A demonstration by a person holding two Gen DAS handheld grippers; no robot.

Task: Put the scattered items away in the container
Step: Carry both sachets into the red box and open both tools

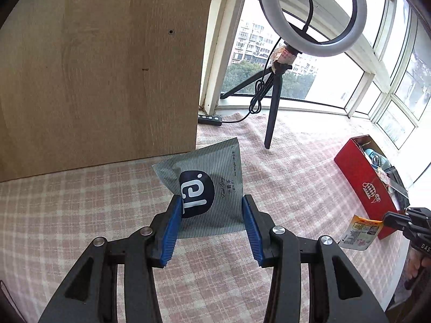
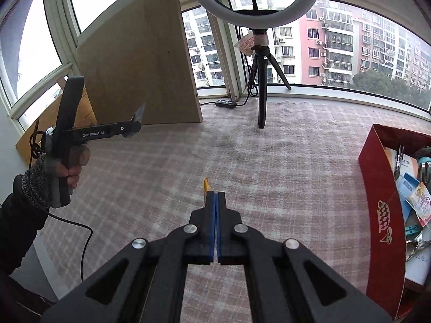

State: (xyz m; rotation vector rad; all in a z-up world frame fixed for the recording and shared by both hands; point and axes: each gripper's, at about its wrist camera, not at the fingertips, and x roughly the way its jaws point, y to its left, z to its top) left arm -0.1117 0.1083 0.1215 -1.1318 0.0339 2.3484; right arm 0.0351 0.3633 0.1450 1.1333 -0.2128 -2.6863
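Holding, left hand-held gripper (image 1: 211, 210): jaws part-spread, blue pads pinching a grey striped sachet (image 1: 207, 185) by its two side edges, clear of the checked cloth (image 1: 80, 204) that covers the desk.

Sachet: flat foil or paper pouch with a dark logo patch. Judged light, thin and flexible; it bows slightly between the pads, so an edge grip may let it buckle or slip. Better taken across its flat faces near the middle.

Right hand-held gripper (image 2: 215, 196): jaws pressed together on a small yellow-and-white packet (image 1: 359, 232), only an orange corner showing past the tips in its own view. Judged equally light and limp; it hangs by one corner and could swing or pull free.

Container: red cardboard box (image 2: 377, 188), open-topped, at the right edge of the desk, already holding packets, a clip and other small goods. The yellow packet hangs just beside its near wall; the sachet is well apart from it.

Surroundings: wooden board (image 1: 102, 67) at the far left corner; ring light on tripod (image 1: 272, 102) at the far edge, by the window.
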